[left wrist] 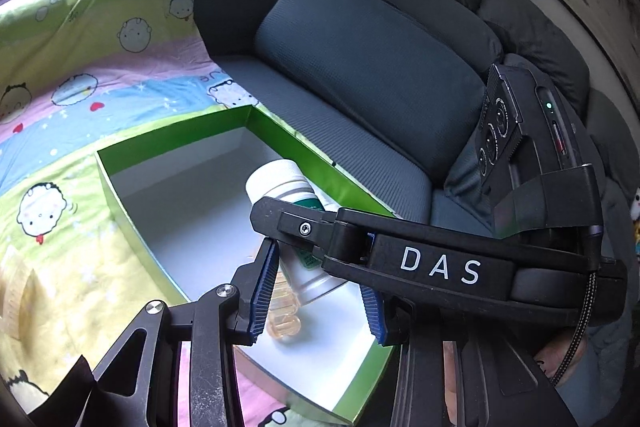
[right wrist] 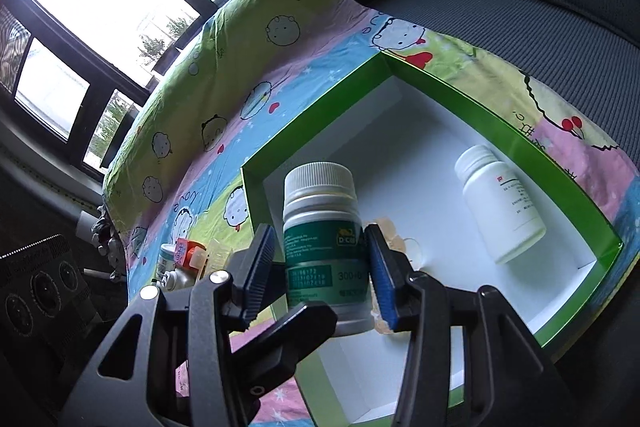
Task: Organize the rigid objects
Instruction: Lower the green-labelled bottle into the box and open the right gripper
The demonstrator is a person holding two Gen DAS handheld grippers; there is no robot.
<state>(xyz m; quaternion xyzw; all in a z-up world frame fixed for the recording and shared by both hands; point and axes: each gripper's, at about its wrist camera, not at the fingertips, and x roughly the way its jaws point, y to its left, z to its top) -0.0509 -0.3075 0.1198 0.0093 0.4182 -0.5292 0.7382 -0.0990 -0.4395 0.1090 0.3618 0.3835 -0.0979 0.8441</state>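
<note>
1. Transfer of the green-labelled pill bottle (right wrist: 320,195) into the green box (right wrist: 316,115) was the step in hand; the bottle hung upright above the box's white floor.
2. The right gripper (right wrist: 320,239) was clamped on the label, both blue pads pressing.
3. The left gripper (left wrist: 318,279) hovered over the box too, its jaws narrowly apart and empty.
4. A white bottle (right wrist: 500,203) lay inside the box, with an amber piece (right wrist: 400,239) nearby.
5. The next move likely called for lowering onto bare floor beside them, then releasing.
</note>
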